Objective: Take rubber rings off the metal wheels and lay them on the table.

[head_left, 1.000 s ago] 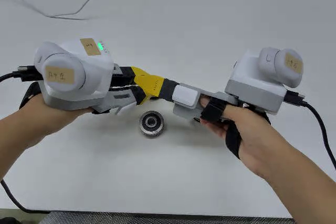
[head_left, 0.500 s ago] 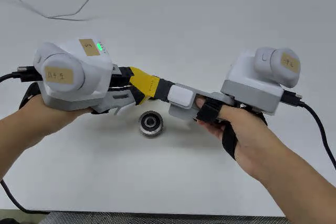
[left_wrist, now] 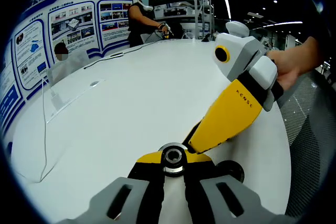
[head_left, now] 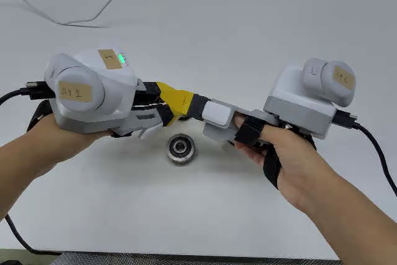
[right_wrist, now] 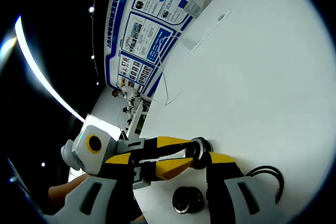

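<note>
**Head view.** The left gripper (head_left: 177, 105) and the right gripper (head_left: 186, 105) are meeting tip to tip above the table (head_left: 248, 23). 1 loose wheel (head_left: 180, 148) is lying on the table just below that meeting point, toward the near edge and roughly midway along it.

**Left gripper view.** The left gripper's 2 jaws are clamping a held wheel (left_wrist: 174, 159) clear of the table. A yellow jaw of the right gripper is touching its rim from the right.

**Right gripper view.** The right gripper's tips are standing either side of the held wheel; whether they are pinching it cannot be told. A black ring (right_wrist: 268, 168) is lying on the table close by, apparently 1 already removed.

**Step in hand (judgement).** The rubber ring is being stripped from the held wheel. The next move calls for the left gripper to be holding firm while the right gripper is catching the rubber alone and peeling it over the rim. The ring then goes flat on the table.
</note>
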